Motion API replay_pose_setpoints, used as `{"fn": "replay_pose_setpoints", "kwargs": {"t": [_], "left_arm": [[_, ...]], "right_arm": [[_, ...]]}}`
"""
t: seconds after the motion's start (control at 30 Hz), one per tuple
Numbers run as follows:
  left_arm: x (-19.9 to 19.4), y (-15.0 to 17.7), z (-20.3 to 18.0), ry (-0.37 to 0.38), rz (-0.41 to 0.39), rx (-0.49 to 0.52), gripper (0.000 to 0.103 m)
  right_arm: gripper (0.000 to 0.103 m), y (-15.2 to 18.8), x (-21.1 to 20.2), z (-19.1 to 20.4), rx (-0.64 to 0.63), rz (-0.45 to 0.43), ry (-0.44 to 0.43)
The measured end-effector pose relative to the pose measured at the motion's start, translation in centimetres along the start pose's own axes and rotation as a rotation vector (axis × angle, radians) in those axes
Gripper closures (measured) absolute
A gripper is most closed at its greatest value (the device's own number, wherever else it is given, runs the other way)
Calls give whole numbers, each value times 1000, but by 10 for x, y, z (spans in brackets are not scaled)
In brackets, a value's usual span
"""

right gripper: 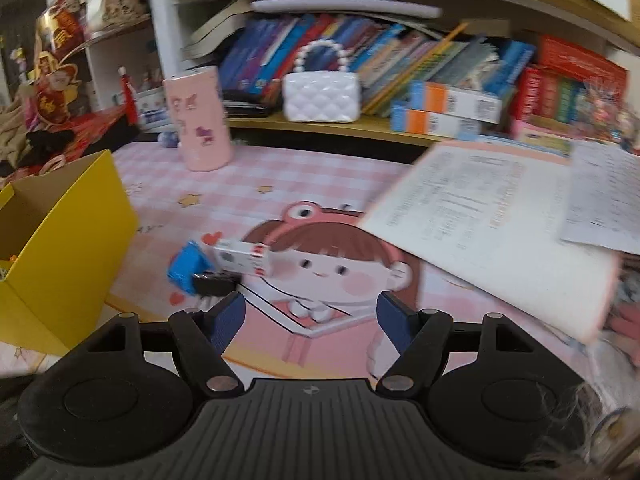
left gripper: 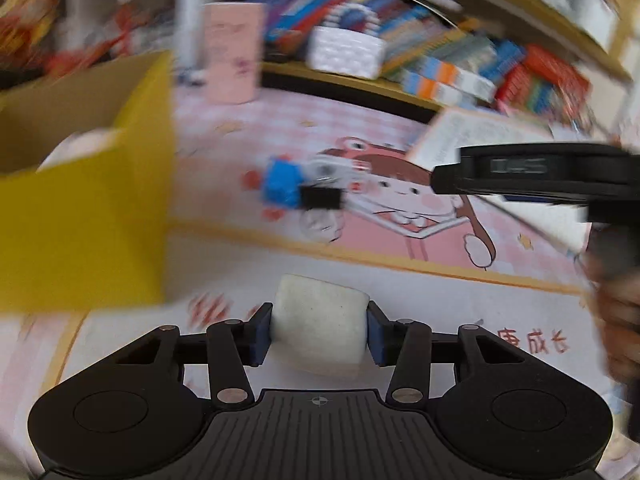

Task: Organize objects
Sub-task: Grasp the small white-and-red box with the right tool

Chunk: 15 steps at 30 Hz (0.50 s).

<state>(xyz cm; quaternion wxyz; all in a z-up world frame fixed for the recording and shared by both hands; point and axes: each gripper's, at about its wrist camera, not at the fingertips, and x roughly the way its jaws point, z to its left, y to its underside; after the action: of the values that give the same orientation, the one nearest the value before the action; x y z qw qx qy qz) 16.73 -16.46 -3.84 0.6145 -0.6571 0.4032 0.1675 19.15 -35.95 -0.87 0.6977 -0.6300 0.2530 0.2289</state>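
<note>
Far left: yellow box, open top, standing on the pink cartoon desk mat. In the left wrist view a pale rounded item lies inside it; blur hides what it is.

Left gripper: blue pads pressed on both sides of a white eraser-like block, held clear above the mat just right of the box's near corner.

Behind, toward the shelf: pink cylinder holder upright on the mat, a white stick rising from it.

Mid-mat, right of the box: blue block, black binder clip touching it at the front, small white-and-red box just beside both.

Right gripper: jaws spread wide, nothing between them, hovering over the cartoon girl, the little cluster just left of its left finger.

Back centre shelf: white quilted purse with bead handle, in front of a row of books.

Right: open printed workbook lying tilted over the mat's right part.
</note>
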Motion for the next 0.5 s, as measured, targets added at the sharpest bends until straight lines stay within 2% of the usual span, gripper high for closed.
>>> {"fn": "replay_pose_setpoints", "kwargs": {"t": [0.2, 0.33, 0.5], "left_arm": [[-45, 23, 24, -107, -7, -84, 58], [-63, 28, 25, -166, -22, -64, 58], [-76, 29, 28, -199, -55, -96, 58]], "right_arm": [[32, -16, 56, 24, -17, -11, -20], [33, -28, 91, 38, -20, 30, -25], [34, -33, 123, 50, -30, 87, -26]]}}
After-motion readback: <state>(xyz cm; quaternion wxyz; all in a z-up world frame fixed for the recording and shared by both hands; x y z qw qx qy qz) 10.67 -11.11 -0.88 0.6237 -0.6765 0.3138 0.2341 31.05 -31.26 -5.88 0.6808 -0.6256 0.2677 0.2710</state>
